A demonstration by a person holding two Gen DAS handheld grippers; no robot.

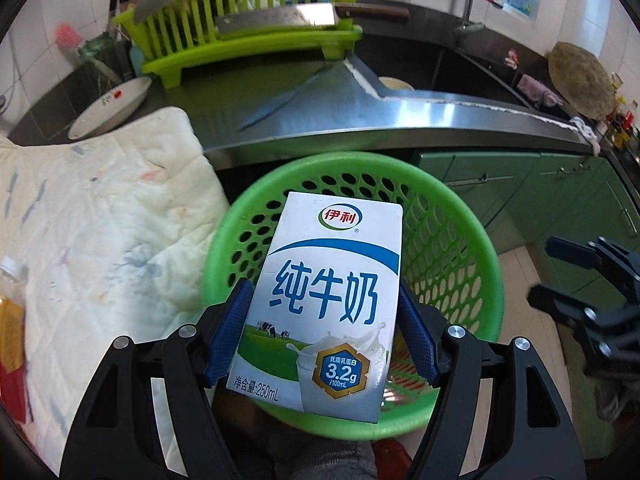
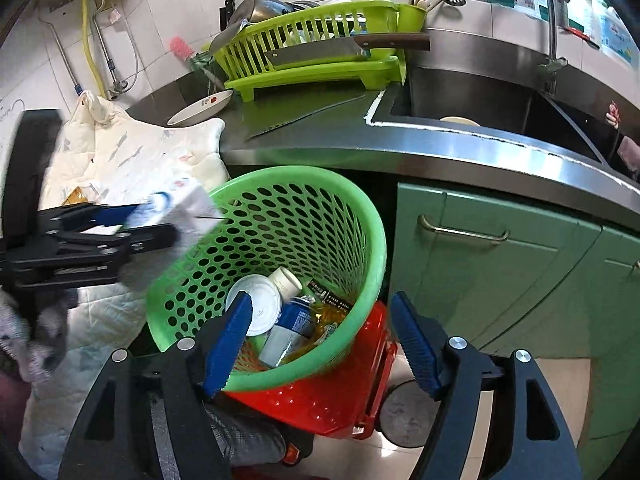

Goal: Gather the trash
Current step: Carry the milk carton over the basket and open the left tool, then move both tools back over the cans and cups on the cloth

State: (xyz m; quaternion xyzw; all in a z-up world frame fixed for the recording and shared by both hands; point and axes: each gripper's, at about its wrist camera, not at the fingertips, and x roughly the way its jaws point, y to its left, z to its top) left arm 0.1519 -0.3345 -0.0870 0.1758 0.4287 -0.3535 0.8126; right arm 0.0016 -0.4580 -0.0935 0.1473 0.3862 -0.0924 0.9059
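The left gripper (image 1: 324,320) clamps a white-and-blue milk carton (image 1: 324,300) above the green perforated plastic basket (image 2: 368,240). The right gripper (image 2: 320,336) gapes wide, empty. A steel counter (image 2: 440,148) with a lime dish rack (image 2: 312,68) lies beyond.

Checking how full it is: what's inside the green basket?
In the green basket: a white plastic lid, a small white bottle, a blue-and-white carton and yellowish packaging. Anything beneath them is covered.

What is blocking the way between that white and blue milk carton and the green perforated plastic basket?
Nothing visible. The left gripper holds the white and blue milk carton above the green perforated plastic basket, whose mouth is open; the right gripper hangs empty beside.
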